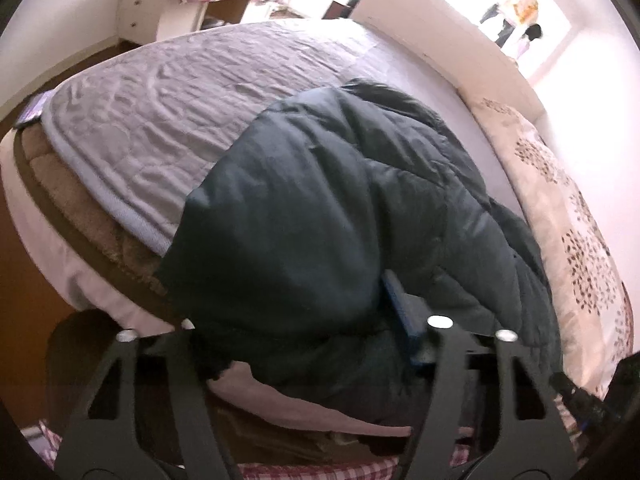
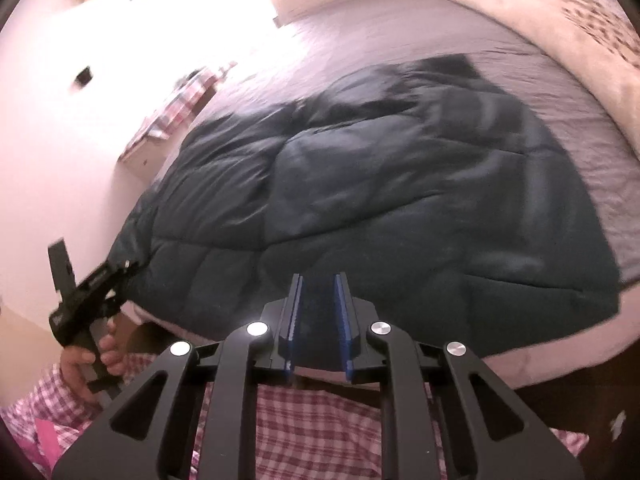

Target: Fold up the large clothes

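One jacket to fold, dark green and quilted, spread on the grey bed cover with its near edge at the bed's front side. Runs lengthwise away from both grippers, toward the far side of the bed. Lies straight ahead of the right gripper and just beyond its tips; sits at the left gripper by its near left corner, so probably nearer to the left for the next lift.

Right fingers parted by a narrow gap only, with no cloth visibly pinched between the blue pads. Left fingers half buried: one blue pad showing in the left wrist view, the other hidden under a bunched fold of the jacket, so cannot tell whether clamped on it or merely around it.

Count: one jacket, one bed, two grippers, one bare hand in view, on the left handle.
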A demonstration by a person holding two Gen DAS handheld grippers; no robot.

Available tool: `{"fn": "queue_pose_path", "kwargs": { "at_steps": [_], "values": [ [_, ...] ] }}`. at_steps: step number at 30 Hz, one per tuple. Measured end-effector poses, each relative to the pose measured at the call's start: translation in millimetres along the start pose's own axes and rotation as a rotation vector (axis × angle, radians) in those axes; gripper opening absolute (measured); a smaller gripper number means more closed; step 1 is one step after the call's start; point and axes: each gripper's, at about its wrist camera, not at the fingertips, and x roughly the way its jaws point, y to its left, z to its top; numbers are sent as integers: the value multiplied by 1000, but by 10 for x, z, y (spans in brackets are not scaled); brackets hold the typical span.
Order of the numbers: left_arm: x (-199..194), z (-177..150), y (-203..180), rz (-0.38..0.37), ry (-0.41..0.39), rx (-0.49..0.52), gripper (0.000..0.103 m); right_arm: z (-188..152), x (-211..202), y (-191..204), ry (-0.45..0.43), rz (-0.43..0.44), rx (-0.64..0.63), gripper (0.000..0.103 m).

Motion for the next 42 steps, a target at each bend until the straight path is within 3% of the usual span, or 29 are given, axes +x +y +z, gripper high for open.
{"fn": "queue_pose_path", "kwargs": {
  "at_steps": [1, 3, 5, 8, 13, 22, 27, 32, 38, 42],
  "values": [
    [-9, 16, -32, 0, -7, 19, 40, 0, -34, -68, -12, -9, 15, 20],
    [-59, 34, -135, 7, -27, 77, 28, 7, -110, -215, -42, -31, 50, 21],
    [-106, 43, -216, 21, -43, 111, 23, 15, -168, -343, -72, -34, 96, 22],
    [-166, 64, -263, 25, -49, 114, 21, 56, -149, -518, -86, -21, 155, 25],
    [-302, 128, -351, 15, -64, 121, 19, 41, 180, -664, -2, -54, 155, 25],
    [-816, 155, -1060, 11, -229, 344, 16, -32, 282, -765, -16, -11, 165, 25],
    [-1128, 109, -1662, -62, -314, 507, 16, -67, 300, -827, -25, 32, 175, 25],
    [-1287, -97, -2375, -194, -338, 682, 16, -99, 304, -934, -32, 79, 197, 25],
    [-1125, -563, -3064, -325, -300, 878, 15, -116, 306, -1048, -38, 136, 224, 25],
    [-816, -1018, -3396, -396, -203, 985, 15, -148, 327, -1134, -40, 175, 242, 25]
  ]
}}
